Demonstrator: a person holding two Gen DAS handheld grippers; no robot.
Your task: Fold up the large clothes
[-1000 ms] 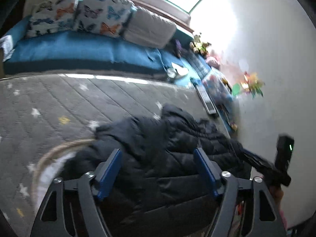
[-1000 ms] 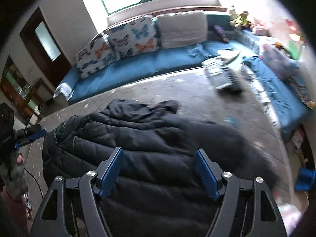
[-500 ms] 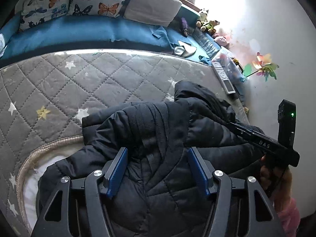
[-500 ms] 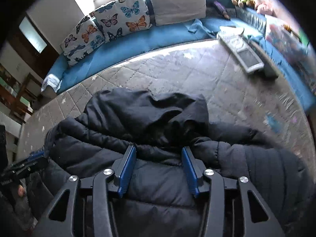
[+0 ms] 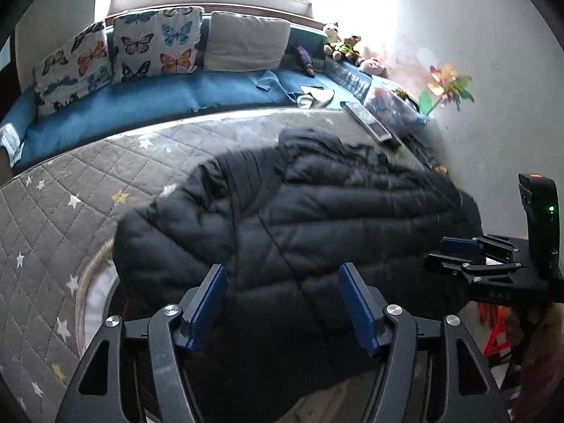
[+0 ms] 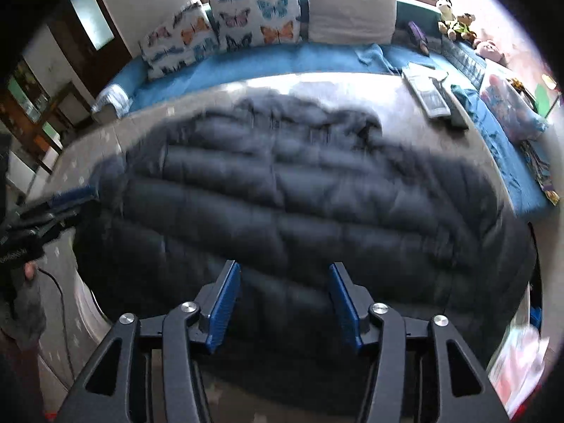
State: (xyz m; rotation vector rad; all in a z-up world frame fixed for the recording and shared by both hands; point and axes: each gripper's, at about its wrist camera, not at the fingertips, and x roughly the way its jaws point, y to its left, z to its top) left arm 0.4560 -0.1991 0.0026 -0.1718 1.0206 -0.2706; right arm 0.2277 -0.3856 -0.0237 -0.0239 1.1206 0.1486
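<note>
A large black quilted puffer jacket (image 5: 299,218) lies spread across a grey star-patterned mattress (image 5: 63,204), its hood toward the far side. My left gripper (image 5: 282,303) is open and empty, above the jacket's near hem. My right gripper (image 6: 282,299) is open and empty too, above the near hem in the right wrist view, where the jacket (image 6: 299,194) is blurred. The right gripper also shows in the left wrist view (image 5: 454,250) at the jacket's right edge. The left gripper shows in the right wrist view (image 6: 70,194) at its left edge.
A blue bench (image 5: 158,98) with butterfly cushions (image 5: 155,46) and a grey cushion (image 5: 246,42) runs along the far side. Remote controls (image 5: 366,120), toys (image 5: 342,42) and a pinwheel (image 5: 447,84) sit at the right by the white wall. A round pale thing (image 5: 91,282) lies at the jacket's left.
Both grippers have pulled back and up from the jacket and their jaws have widened. The jacket now lies flatter and more spread out, with the hood farther from me.
</note>
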